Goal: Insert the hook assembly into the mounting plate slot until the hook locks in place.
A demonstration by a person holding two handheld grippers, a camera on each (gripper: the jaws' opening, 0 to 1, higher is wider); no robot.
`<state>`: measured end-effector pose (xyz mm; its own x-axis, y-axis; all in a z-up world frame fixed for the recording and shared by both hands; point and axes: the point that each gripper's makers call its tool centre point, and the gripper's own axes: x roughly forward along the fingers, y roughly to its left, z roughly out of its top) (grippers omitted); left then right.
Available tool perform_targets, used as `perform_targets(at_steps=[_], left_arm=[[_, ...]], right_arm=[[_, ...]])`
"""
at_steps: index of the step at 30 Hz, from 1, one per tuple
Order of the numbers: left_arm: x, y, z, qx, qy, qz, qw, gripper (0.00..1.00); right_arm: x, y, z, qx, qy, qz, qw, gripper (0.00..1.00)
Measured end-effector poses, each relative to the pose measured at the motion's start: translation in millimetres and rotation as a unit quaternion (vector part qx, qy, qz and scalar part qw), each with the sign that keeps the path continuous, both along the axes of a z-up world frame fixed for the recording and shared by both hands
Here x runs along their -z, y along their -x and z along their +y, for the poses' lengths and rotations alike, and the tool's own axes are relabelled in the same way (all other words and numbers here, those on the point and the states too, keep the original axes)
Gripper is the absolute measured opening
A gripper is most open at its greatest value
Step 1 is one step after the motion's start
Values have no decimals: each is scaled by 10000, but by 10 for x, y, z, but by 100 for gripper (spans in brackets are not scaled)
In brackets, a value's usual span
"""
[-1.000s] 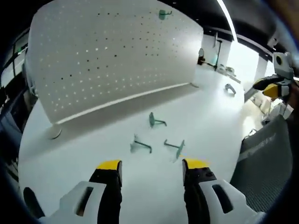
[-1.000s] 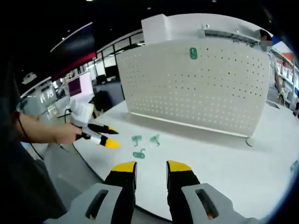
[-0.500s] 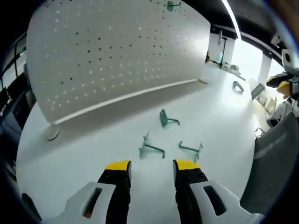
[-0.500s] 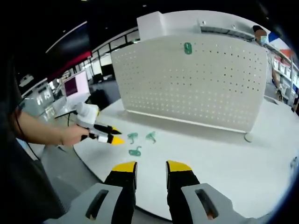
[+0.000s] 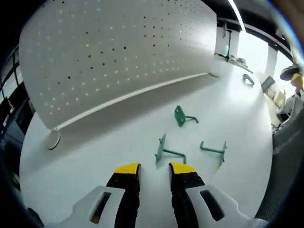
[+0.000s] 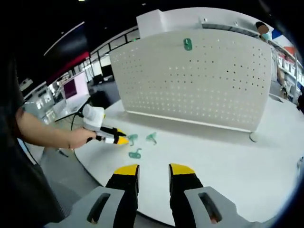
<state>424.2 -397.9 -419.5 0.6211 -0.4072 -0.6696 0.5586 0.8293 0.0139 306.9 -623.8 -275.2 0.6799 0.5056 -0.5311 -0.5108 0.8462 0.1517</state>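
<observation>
Both claws hold nothing. Seen in its own view, the left gripper (image 5: 155, 169) has its yellow-tipped jaws spread a little, a narrow gap between them, hovering low over the white table (image 5: 95, 142) just short of the nearest hook (image 5: 167, 150). From the right gripper view the left gripper (image 6: 113, 137) reaches in from the left, held in a person's hand (image 6: 80, 137), its tips beside the cluster of green hooks. With jaws parted and empty, the right gripper (image 6: 154, 170) sits out past the table's near edge, well apart from the hooks.

Largest on the table is the perforated mounting plate (image 6: 190, 85), a white pegboard standing upright on round feet toward the far side. One green hook (image 6: 188, 44) already hangs near its top edge; whether it is fully locked is hard to judge at this size.

Three loose hook assemblies lie on the bare tabletop in front of the board: the near one between the jaw tips, a second hook (image 5: 213, 151) to its right, and a third hook (image 5: 183, 116) farther on, closer to the board. They lie apart from one another, with open table all around them. Another small piece (image 5: 247, 80) lies near the far right edge, too small to identify.
</observation>
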Motion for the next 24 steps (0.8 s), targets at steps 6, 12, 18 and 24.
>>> perform_targets(at_steps=[6,12,18,24], left_arm=[[3,-33,-45,-15,79,-122,9999,13],[4,-70,-87,28,87,-243,9997,4],[3,-38,-104,72,234,-100,9996,2],[-67,10,-117,240,110,-117,9996,2]], right_arm=[[59,-82,-3,24,-42,108,9999,23],[45,-100,21,24,-87,131,9999,23],[71,-86,33,18,-100,173,9998,22],[73,-96,60,15,-127,166,9998,22]])
